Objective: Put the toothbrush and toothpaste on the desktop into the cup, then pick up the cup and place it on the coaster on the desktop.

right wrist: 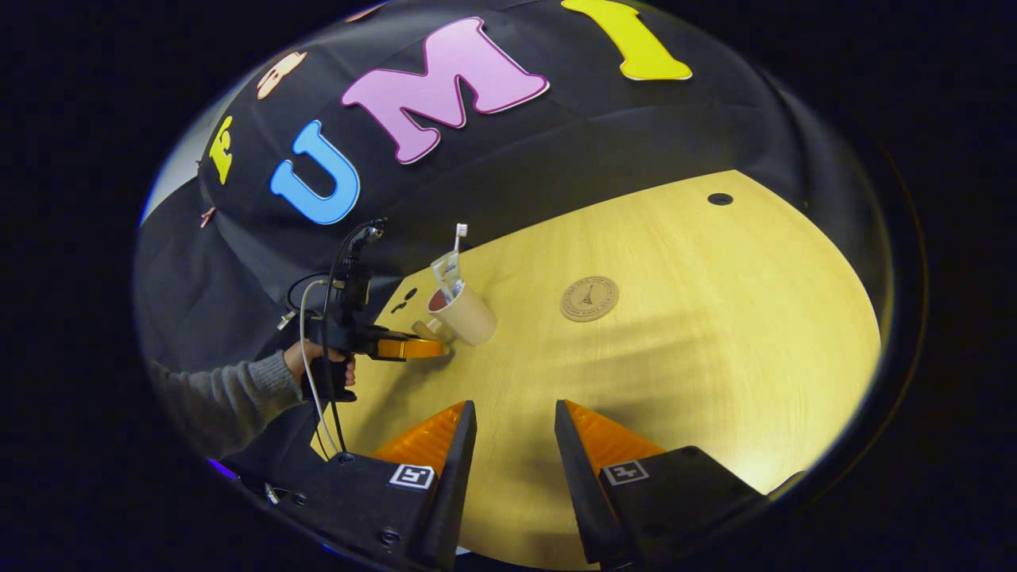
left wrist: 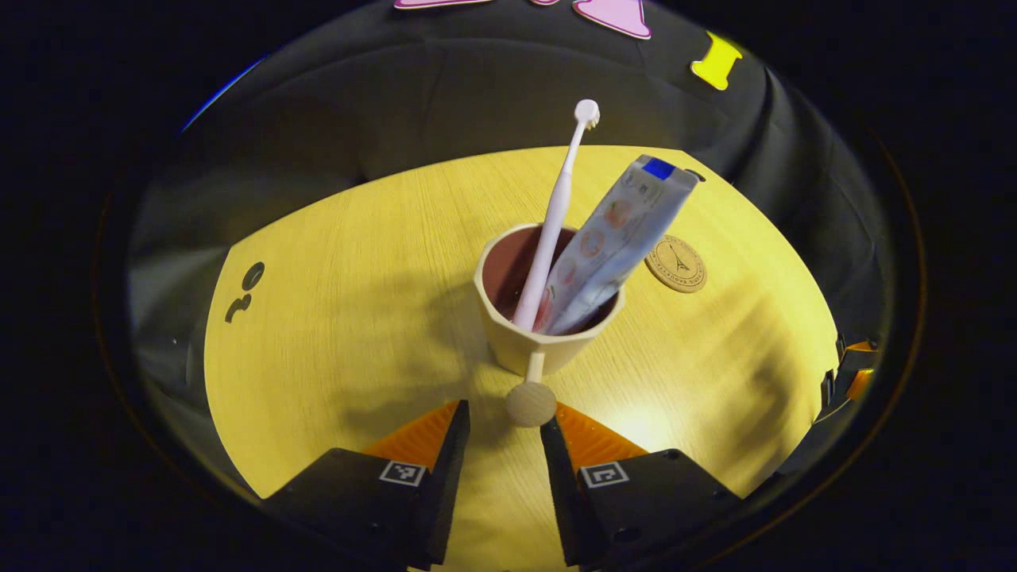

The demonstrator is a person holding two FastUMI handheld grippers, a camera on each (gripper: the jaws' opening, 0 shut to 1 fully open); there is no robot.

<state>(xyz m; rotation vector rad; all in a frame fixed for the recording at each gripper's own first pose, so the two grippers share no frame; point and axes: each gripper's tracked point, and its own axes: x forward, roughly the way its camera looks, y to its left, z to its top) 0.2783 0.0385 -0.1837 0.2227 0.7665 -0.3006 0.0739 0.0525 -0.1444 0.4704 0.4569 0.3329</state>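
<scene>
The cup (left wrist: 548,318) stands upright on the bench (left wrist: 342,318), holding the toothbrush (left wrist: 556,214) and toothpaste (left wrist: 616,238), near but apart from the coaster (left wrist: 676,264). The left tongs (left wrist: 504,421) are open, straddling the cup's handle knob (left wrist: 531,403) without pressing it. The right tongs (right wrist: 515,421) are open, empty, well apart.

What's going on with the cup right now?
Left hand-held gripper open at the cup's knob handle. Right hand-held gripper open, holding nothing. Toothbrush and toothpaste in cup. Path to coaster clear.
</scene>
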